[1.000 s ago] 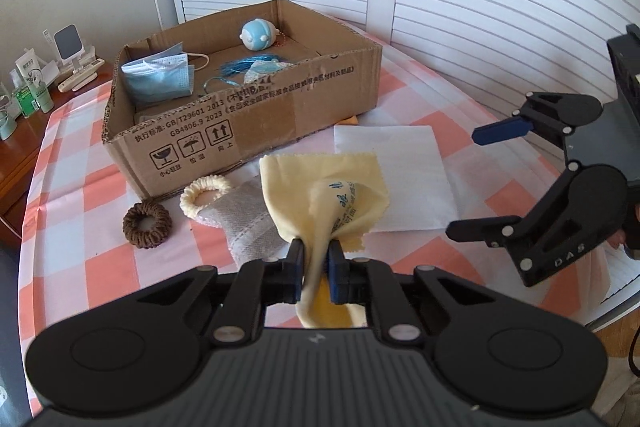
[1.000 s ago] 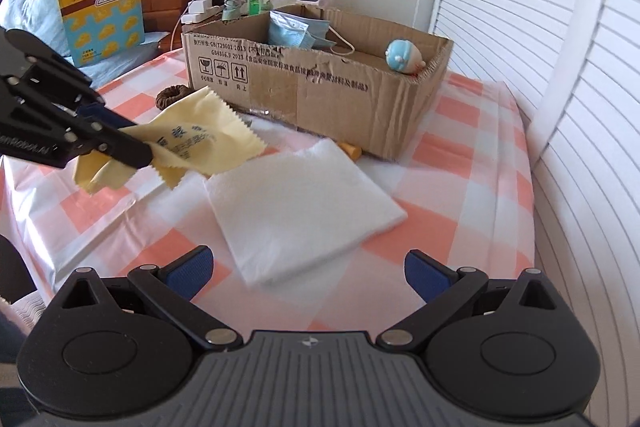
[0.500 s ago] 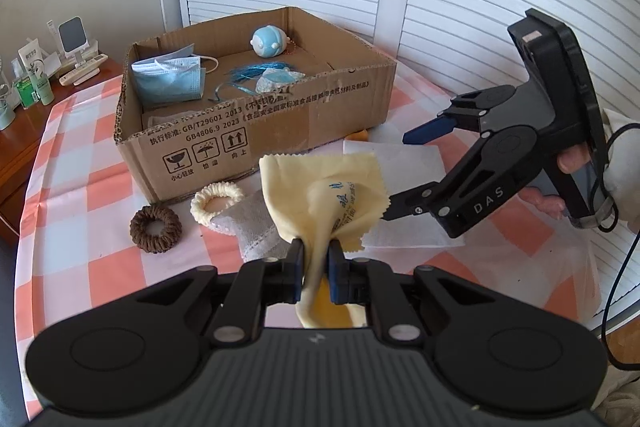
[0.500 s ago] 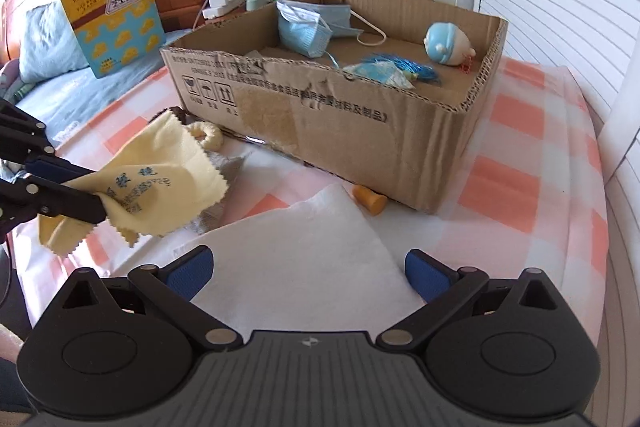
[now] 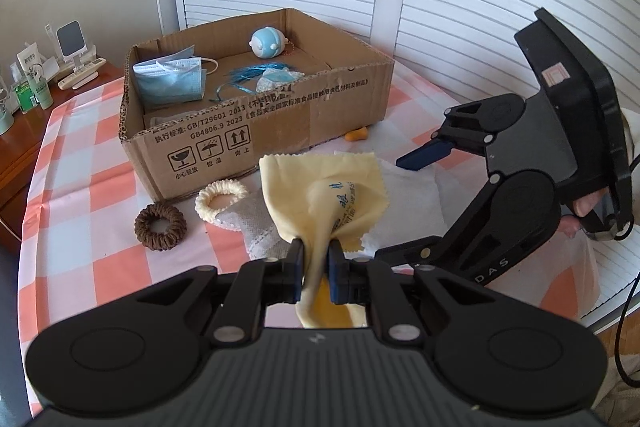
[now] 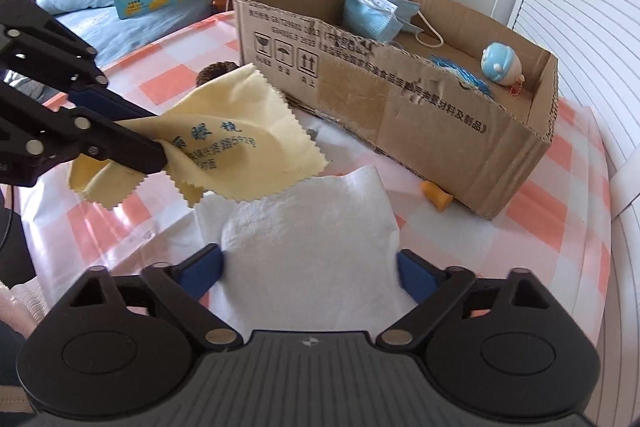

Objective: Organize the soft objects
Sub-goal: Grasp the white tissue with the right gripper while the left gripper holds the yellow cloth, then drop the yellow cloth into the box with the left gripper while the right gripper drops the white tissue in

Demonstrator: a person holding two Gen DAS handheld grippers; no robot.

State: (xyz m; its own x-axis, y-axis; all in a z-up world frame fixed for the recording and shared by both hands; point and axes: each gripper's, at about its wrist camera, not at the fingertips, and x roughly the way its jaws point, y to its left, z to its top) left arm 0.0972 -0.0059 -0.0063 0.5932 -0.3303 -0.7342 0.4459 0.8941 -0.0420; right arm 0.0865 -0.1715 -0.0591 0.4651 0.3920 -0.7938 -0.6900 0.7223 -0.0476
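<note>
My left gripper (image 5: 316,259) is shut on a yellow cloth with blue print (image 5: 320,187), which it holds lifted above the checked tablecloth; the right wrist view shows this cloth (image 6: 240,147) hanging from the left gripper (image 6: 160,155). My right gripper (image 6: 310,271) stands over a white cloth (image 6: 308,227). Its jaws are wide apart and closing, and the cloth bulges up between the blue pads. An open cardboard box (image 5: 256,131) behind holds a blue face mask (image 5: 170,83), a blue plush (image 5: 266,43) and blue string.
A brown scrunchie (image 5: 160,227), a cream scrunchie (image 5: 221,195) and a grey-white fabric piece (image 5: 256,231) lie in front of the box. A small orange item (image 6: 438,198) lies by the box's corner. Shutters stand behind, and a bedside shelf with bottles is at far left.
My right gripper has moved in from the right onto the white cloth, and its jaws have narrowed around it. The left gripper has kept still with the yellow cloth.
</note>
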